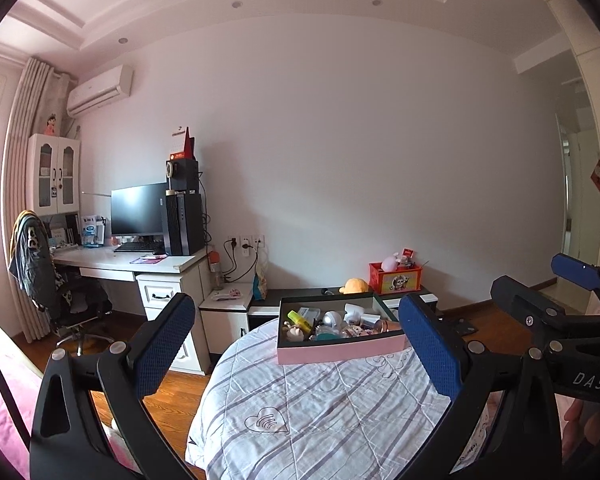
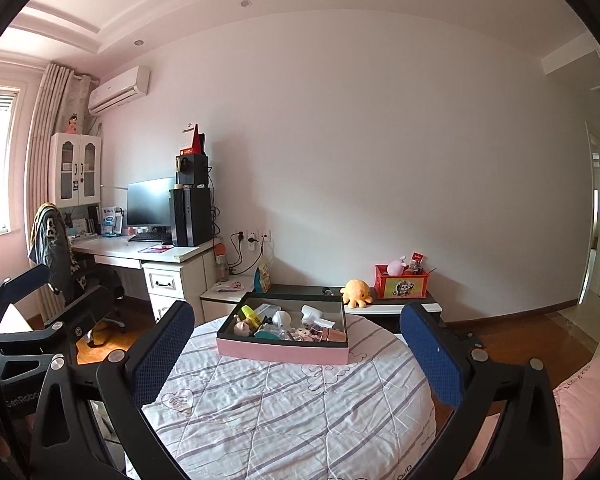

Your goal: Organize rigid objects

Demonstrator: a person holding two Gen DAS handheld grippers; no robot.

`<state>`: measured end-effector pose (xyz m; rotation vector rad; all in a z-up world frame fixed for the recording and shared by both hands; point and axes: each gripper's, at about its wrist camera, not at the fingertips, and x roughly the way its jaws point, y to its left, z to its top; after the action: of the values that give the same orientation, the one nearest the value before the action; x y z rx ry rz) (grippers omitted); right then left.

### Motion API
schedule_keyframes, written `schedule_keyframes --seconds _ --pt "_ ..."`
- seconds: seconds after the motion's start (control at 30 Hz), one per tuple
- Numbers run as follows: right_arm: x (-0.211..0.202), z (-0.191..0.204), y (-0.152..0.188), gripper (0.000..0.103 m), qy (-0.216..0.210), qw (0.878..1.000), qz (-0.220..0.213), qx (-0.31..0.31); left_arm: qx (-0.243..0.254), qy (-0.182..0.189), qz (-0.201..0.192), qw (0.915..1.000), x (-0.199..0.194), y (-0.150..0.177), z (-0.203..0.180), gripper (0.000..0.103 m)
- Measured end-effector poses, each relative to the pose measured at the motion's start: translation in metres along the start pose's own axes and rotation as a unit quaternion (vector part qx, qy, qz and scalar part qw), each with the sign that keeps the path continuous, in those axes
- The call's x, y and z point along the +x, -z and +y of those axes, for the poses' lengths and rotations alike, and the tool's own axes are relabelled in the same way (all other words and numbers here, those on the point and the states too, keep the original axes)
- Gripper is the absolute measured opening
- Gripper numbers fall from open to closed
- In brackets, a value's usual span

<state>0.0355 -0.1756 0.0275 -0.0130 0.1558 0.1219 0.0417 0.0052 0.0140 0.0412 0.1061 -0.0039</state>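
Left wrist view: my left gripper (image 1: 300,356) has its fingers spread wide, holding nothing.
Right wrist view: my right gripper (image 2: 300,354) is likewise wide apart and empty.
Pink box (image 2: 284,353): centre frame on the striped bedspread (image 2: 284,412), filled with small objects; I see a yellow highlighter (image 2: 251,315) at its left.

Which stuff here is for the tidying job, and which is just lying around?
For the job: pink box, the small things in it, left gripper, right gripper.
Just around: orange plush octopus, red crate, monitor.
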Motion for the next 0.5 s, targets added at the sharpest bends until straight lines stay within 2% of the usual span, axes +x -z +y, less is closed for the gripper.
schedule_keyframes --seconds 0.23,0.5 --pt "-0.026 0.008 -0.005 0.103 -0.006 1.0 -0.025 -0.003 -0.005 -0.013 -0.032 0.9994 -0.028 -0.008 0.0 0.103" --pt "-0.039 0.007 -0.005 0.103 -0.001 0.999 -0.04 -0.003 0.001 -0.014 -0.032 0.9994 -0.03 -0.006 -0.003 0.103"
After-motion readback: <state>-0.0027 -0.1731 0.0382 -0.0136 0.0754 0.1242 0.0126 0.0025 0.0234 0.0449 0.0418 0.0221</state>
